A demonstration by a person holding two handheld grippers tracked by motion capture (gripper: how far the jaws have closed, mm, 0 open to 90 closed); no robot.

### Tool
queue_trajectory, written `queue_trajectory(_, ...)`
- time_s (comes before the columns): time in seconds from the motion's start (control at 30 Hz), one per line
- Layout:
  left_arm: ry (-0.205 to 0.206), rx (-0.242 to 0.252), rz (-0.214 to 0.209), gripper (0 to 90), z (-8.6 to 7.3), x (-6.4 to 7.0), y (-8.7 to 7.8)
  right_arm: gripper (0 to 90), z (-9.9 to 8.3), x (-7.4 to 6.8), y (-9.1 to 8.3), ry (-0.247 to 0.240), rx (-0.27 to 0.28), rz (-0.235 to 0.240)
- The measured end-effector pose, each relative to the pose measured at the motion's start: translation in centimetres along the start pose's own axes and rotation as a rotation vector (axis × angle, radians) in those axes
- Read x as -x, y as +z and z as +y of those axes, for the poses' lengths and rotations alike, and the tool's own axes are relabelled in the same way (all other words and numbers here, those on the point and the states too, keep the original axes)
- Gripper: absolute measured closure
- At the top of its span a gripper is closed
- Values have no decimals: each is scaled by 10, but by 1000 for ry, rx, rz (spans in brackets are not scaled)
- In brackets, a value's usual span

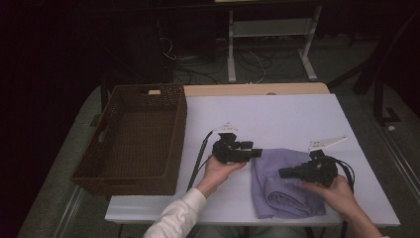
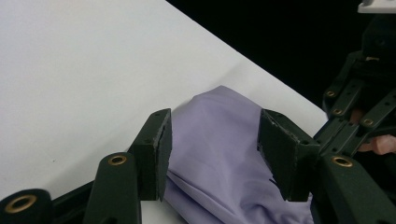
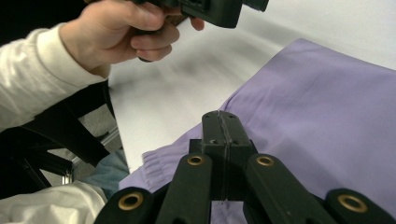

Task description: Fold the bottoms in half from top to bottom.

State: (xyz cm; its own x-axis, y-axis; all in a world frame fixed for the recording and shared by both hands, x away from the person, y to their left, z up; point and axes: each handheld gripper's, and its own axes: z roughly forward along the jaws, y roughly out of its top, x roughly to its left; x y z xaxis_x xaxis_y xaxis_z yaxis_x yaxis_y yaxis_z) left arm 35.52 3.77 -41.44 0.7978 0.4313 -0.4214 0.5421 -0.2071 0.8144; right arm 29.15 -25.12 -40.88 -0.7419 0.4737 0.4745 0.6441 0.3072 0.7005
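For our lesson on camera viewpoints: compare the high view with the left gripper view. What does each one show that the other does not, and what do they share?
High view alone: the brown wicker basket at the table's left, the person's white sleeve, and the floor with cables and a stand beyond the table.

Left gripper view alone: a close look at the left gripper, its jaws spread apart with the cloth seen between them.

Both: the folded purple cloth, the white table, and the right gripper.
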Motion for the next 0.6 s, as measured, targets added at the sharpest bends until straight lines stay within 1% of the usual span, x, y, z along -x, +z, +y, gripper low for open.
queue_trajectory(0.2,-5,-14,7,438,-1,-2,2,889,6,5,18,-3,-56,4)
queue_trajectory(0.33,2,-20,6,437,-2,-1,3,889,7,5,28,-5,-87,19)
queue_trajectory(0.47,2,-24,7,436,-2,-1,4,889,4,3,33,-11,-124,41)
queue_trajectory(0.6,0,-26,8,435,-3,-1,4,889,1,-1,36,-18,-144,61)
